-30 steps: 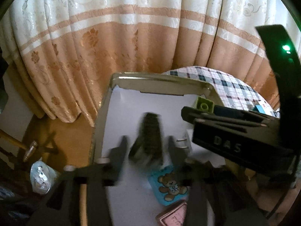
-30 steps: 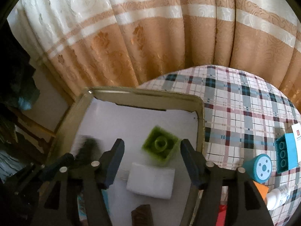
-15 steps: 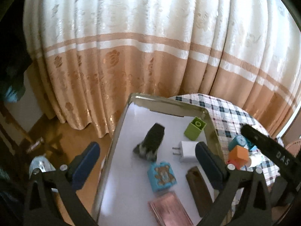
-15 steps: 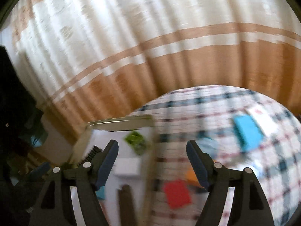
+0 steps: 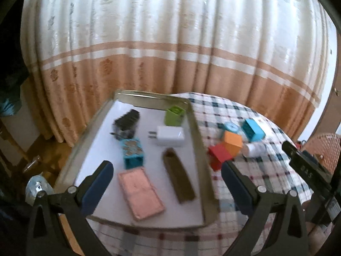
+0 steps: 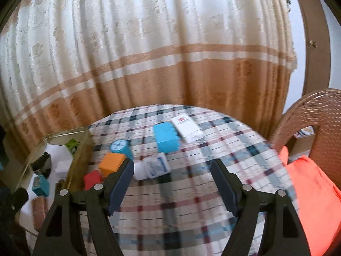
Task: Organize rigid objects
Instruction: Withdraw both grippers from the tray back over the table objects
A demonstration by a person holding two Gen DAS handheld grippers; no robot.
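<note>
A metal tray (image 5: pixel 192 123) with a white liner holds a dark comb-like piece (image 5: pixel 126 122), a green block (image 5: pixel 174 116), a white charger (image 5: pixel 169 135), a teal block (image 5: pixel 133 152), a brown case (image 5: pixel 178 178) and a pink case (image 5: pixel 140 192). My left gripper (image 5: pixel 166 185) is open and empty, raised over the tray's near part. On the plaid cloth lie a red block (image 6: pixel 92 179), an orange block (image 6: pixel 111 163), a teal cylinder (image 6: pixel 120 147), a white bottle (image 6: pixel 152 166), a blue block (image 6: pixel 166 138) and a white box (image 6: pixel 187 128). My right gripper (image 6: pixel 172 181) is open and empty above the cloth, near the bottle.
A beige and tan curtain (image 6: pixel 149 64) hangs behind the round table. A wicker chair (image 6: pixel 309 123) with an orange cloth (image 6: pixel 309 192) stands at the right. The tray (image 6: pixel 78 160) sits at the table's left edge, with floor beyond it.
My left gripper let go of the dark comb-like piece in the tray and pulled back and up. My right gripper swung right from over the tray to over the plaid cloth.
</note>
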